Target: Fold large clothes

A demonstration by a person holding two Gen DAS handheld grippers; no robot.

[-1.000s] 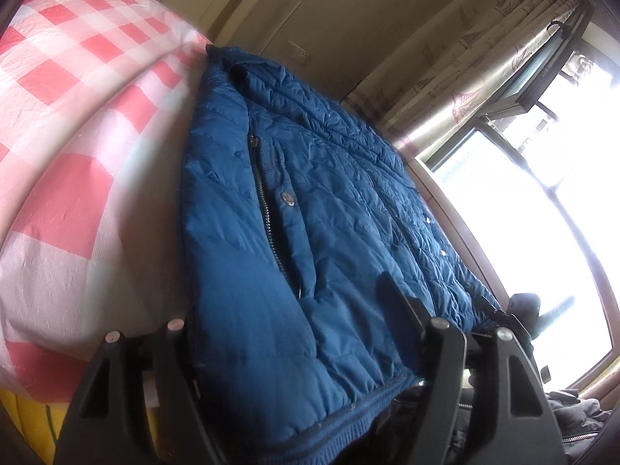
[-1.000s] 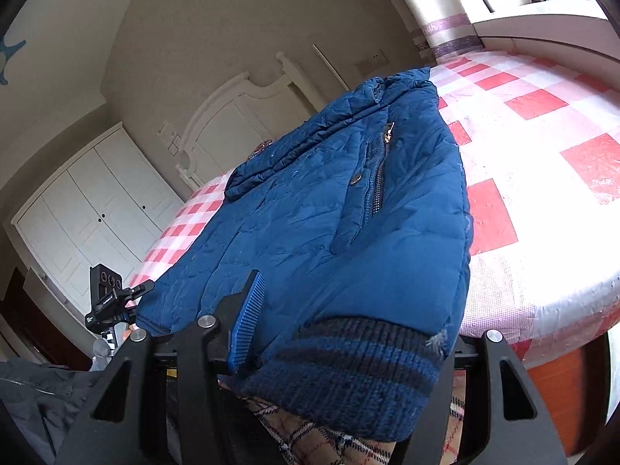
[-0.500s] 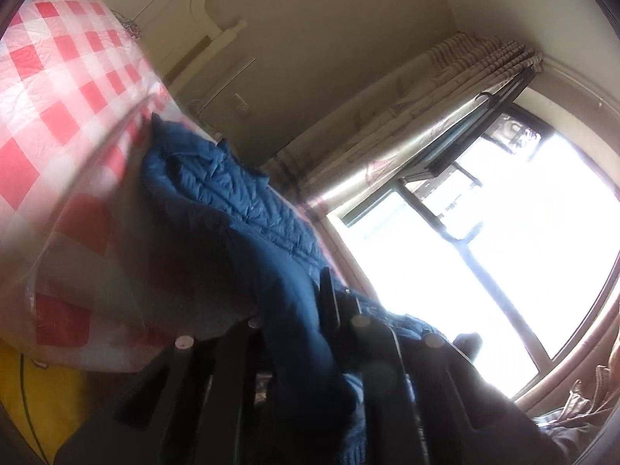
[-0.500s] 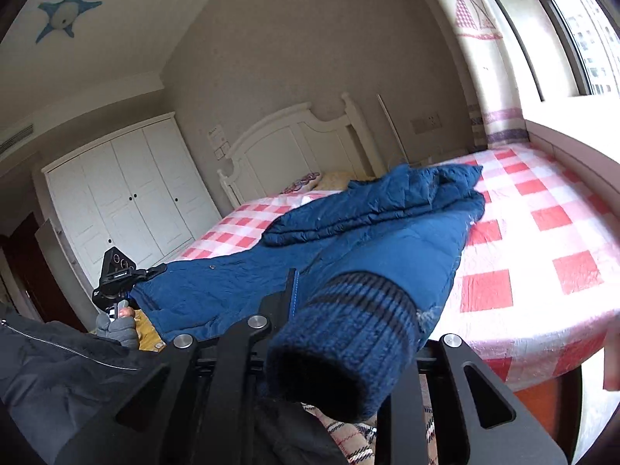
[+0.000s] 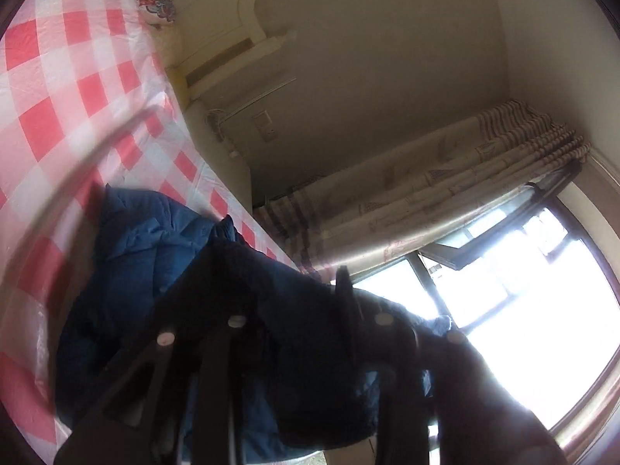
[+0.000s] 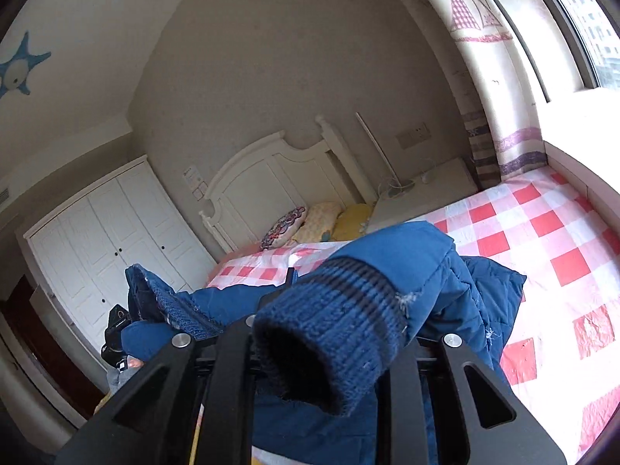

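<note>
A blue quilted jacket lies on the red-and-white checked bed, its near end lifted off the sheet. My right gripper is shut on the jacket's ribbed knit sleeve cuff, which bulges out between the fingers. Dark in the backlight, the jacket is bunched between the fingers of my left gripper; the jaws are opening a little but the pads still press the fabric. The right wrist view also shows the left gripper at the far left holding up a ribbed hem.
Patterned pillows lie against the white headboard at the far end of the bed. A white wardrobe stands beyond the left side. A bright window and a curtain flank the other side.
Both grippers went from open around the flat jacket's near edge to shut on it, then rose, lifting the hem and cuff off the bed. The left view also tilted.
</note>
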